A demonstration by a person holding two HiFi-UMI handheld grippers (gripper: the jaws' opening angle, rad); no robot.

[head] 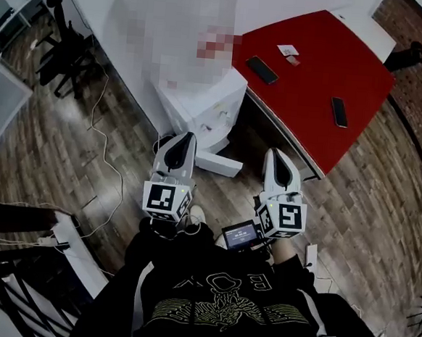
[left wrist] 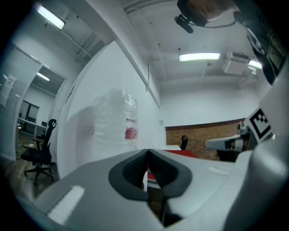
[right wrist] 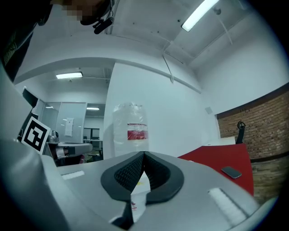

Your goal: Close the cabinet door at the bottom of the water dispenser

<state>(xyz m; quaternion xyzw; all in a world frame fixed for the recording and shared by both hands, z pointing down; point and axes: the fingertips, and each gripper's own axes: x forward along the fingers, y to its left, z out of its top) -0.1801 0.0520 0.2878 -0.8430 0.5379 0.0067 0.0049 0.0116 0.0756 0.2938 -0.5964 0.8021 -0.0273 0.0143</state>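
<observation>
head view — cabinet door (head: 220, 164) juts toward right claw (head: 273, 153); both it, left claw (head: 187, 136) closed.

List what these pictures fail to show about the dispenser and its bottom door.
- Cabinet door: head view, seen from steeply above; handle and hinge too small to tell.
- Same door, both gripper views: mostly hidden behind the left tongs and right tongs themselves.
- Water dispenser top: head view, under a mosaic patch.
</observation>
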